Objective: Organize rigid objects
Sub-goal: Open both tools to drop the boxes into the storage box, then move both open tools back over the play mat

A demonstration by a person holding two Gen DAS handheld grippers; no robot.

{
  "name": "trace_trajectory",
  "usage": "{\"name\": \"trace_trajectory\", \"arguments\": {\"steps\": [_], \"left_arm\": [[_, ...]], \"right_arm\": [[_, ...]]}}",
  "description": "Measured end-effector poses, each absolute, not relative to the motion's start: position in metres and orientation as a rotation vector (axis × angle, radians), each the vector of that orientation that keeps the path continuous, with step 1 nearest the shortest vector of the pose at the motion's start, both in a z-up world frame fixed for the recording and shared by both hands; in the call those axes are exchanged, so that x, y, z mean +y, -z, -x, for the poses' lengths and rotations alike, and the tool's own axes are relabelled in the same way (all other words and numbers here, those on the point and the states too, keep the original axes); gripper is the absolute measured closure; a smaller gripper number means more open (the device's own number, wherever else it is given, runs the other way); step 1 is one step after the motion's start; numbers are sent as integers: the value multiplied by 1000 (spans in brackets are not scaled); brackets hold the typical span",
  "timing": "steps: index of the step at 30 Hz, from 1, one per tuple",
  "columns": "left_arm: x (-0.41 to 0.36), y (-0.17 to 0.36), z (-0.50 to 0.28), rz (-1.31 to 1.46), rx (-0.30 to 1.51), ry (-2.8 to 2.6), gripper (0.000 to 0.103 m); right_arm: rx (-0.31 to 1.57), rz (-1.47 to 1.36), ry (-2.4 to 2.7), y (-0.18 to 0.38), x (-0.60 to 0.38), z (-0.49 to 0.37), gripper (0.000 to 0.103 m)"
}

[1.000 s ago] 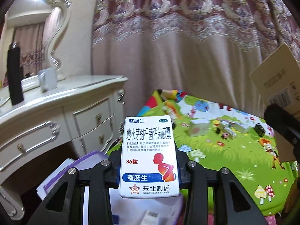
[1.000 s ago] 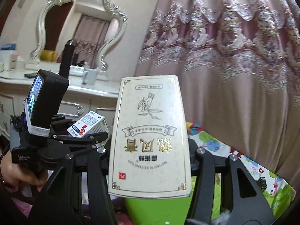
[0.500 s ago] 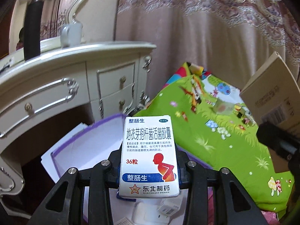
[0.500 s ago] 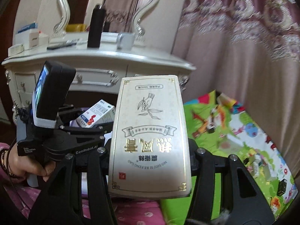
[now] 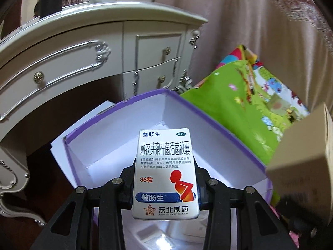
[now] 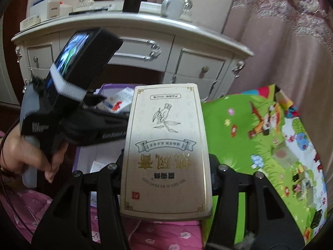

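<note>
The left gripper (image 5: 165, 184) is clamping a white medicine box (image 5: 165, 173) between its jaws, the box standing upright with its printed face toward the camera and a red figure of a bent person low on that face. It is hanging above an open purple-edged box (image 5: 208, 114) with white inner walls, whose far corner is pointing toward a cream dresser (image 5: 87, 48) with silver trim and round drawer knobs. To the right of that box a green cartoon-printed mat (image 5: 239, 108) is lying, with a pink curtain (image 5: 260, 20) hanging behind it. The right gripper (image 6: 166, 166) is gripping a taller cream carton (image 6: 166, 152) with gold lettering, its jaws pressing on both long sides and its print reading upside down. In the right wrist view a hand (image 6: 27, 156) is holding the left gripper's grey handle at the left, and the white medicine box is peeking out beyond the black frame, over the purple-edged box. Several small packets (image 6: 301, 179) are lying scattered on the mat at the far right, too blurred to make out.
</note>
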State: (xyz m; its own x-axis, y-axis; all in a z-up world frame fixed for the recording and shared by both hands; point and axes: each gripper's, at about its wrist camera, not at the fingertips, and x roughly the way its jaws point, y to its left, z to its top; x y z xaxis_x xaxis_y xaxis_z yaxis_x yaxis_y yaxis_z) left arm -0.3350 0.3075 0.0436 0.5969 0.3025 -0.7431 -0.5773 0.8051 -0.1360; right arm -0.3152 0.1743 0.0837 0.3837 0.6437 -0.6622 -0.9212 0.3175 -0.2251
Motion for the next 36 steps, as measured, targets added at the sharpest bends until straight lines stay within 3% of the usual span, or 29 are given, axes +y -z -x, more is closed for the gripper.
{"name": "trace_trajectory", "arguments": {"steps": [5,9,11,13,19,32,36], "left_arm": [[326,-30,338,395,840,-624,58],[338,-25,337,375,901,-744,17],[338,-28,337,356,889,-768,16],[333,-33,332,326,887,-769,16],[277,-54,282,214,863,-574,16],[32,-18,104,3,996,117,15],[-12,-12,63,-18,1008,151,9]], "right_arm": [[569,657,-1158,-61,187,317,47],[609,707,-1195,-41,200,318,46],[626,693,-1200,-40,196,313,33],[624,644,-1181,-45,184,306,27],[616,457,-959,-64,104,248,18],[894,262,-232,-6,-169,91,15],[951,74,-142,6,-242,35,7]]}}
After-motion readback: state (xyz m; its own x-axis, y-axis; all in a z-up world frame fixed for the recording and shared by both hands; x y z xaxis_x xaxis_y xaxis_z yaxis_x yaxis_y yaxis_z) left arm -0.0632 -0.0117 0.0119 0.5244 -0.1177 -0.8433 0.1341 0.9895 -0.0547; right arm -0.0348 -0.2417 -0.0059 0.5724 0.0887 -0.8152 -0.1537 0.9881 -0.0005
